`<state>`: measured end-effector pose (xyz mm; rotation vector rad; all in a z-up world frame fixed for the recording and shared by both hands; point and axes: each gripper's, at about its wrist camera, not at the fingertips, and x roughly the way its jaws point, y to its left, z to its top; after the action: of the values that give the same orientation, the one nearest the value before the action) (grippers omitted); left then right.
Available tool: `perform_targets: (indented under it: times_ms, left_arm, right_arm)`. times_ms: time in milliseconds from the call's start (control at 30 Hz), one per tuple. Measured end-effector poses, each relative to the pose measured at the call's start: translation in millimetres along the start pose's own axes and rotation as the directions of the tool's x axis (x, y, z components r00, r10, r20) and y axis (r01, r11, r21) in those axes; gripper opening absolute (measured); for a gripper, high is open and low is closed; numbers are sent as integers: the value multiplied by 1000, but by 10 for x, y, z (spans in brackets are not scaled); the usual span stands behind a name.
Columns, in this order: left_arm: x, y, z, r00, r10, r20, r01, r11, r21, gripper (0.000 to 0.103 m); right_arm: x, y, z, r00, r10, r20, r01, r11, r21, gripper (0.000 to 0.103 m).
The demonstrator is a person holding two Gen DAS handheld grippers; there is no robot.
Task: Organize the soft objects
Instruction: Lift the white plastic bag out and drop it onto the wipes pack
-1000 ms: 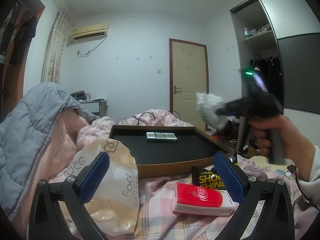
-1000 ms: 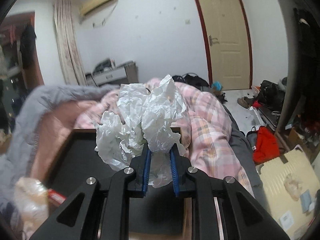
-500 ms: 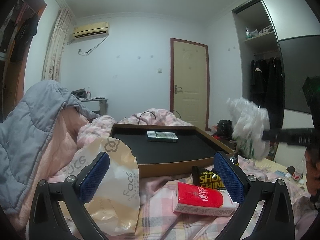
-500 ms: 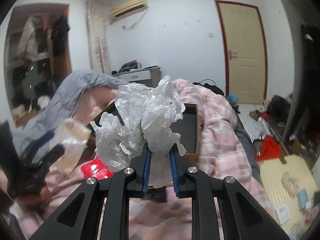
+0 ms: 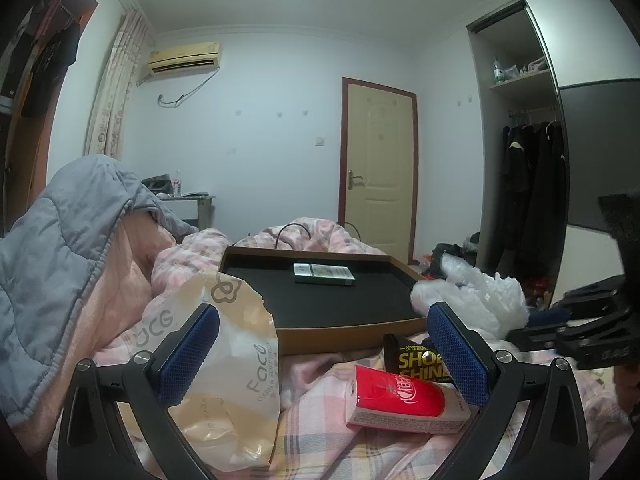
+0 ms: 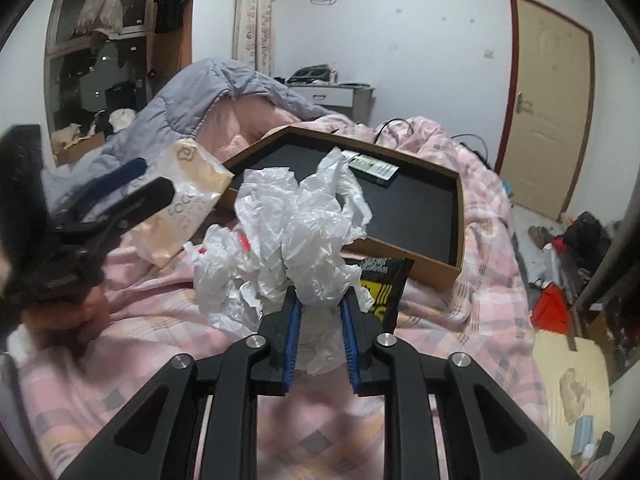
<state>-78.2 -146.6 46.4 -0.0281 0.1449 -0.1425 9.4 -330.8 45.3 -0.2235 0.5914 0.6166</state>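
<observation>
**Inspector:** State of the right gripper [image 6: 320,322]?

**Assistant:** Its jaws are opening. The crumpled white plastic bag [image 6: 292,240] sits between the blue pads [image 6: 291,336], lower centre of the right wrist view. The gap has widened and whether the pads press on the plastic cannot be told. The bag's bulk billows above the fingers, over the pink checked bedspread [image 6: 460,304].

**Inspector:** And the left gripper [image 5: 322,354]?

**Assistant:** Wide apart, nothing between its fingers; it sits low in the left wrist view.

**Inspector:** What lies on the bed?

**Assistant:** A shallow wooden tray with a black floor [image 5: 288,338] at centre, with a flat green-and-white packet [image 5: 323,274] lying inside. Just beside its near rim are a black sachet with yellow lettering [image 5: 412,358] and a red-and-white tissue pack [image 5: 400,398]. A beige soft tissue packet [image 5: 236,364] lies at lower left.

**Inspector:** The room?

**Assistant:** A grey quilt [image 5: 60,248] is heaped at left; a cream door [image 5: 378,168] stands at the back wall, an air conditioner [image 5: 184,56] at upper left, an open wardrobe [image 5: 528,184] at right.
</observation>
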Motion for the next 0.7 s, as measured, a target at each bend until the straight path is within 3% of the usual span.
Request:
perform_targets:
  times_ms: [33, 100, 167, 300, 433, 567, 700]
  left_arm:
    - [-2, 0, 1, 1000, 0, 1, 0, 1000, -1, 103]
    - [-8, -4, 2, 1000, 1, 3, -1, 1000, -2, 103]
    - [-8, -6, 5, 1000, 2, 2, -2, 1000, -1, 103]
    - [-13, -2, 8, 1000, 8, 2, -8, 1000, 0, 103]
    - [-14, 0, 7, 1000, 8, 1, -8, 1000, 0, 103]
    - [-28, 1, 6, 1000, 5, 8, -5, 1000, 0, 103]
    - [-34, 12, 19, 1000, -5, 14, 5, 1000, -5, 103]
  right_arm:
    - [-79, 39, -36, 1000, -3, 8, 3, 1000, -8, 30]
    - [-253, 137, -84, 998, -35, 49, 37, 999, -37, 70]
    - [-423, 186, -95, 990, -76, 120, 85, 994, -67, 91]
    - [-592, 244, -65, 972, -107, 209, 124, 990, -70, 92]
    - [-487, 151, 1, 958, -116, 262, 107, 993, 50, 92]
    - [-199, 37, -38, 947, -176, 270, 110, 964, 243, 92]
    - [122, -12, -100, 967, -178, 180, 110, 936, 335, 92]
